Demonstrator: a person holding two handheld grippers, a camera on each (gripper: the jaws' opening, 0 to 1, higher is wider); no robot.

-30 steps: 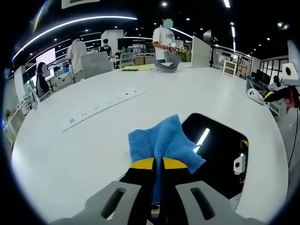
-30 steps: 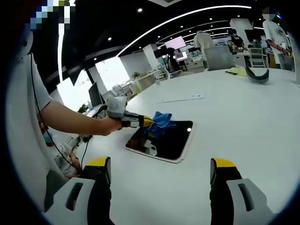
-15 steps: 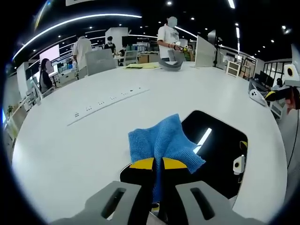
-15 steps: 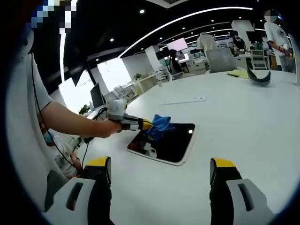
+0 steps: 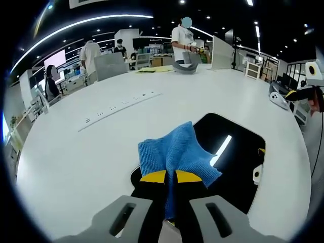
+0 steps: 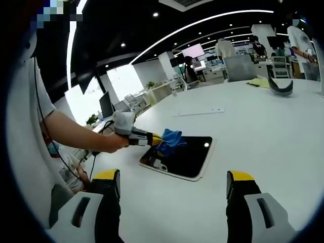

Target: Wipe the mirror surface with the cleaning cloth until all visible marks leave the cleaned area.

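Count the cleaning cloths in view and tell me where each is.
1. The blue cloth is pinched in the left claw over the near corner of the mirror. No others visible.

I can read no text, label, brand or number anywhere I look. The bright wall screen [image 5: 52, 63] far to my left is too blurred to make out, and the sign overhead [image 5: 88, 2] at the far top edge is cut off and unreadable.
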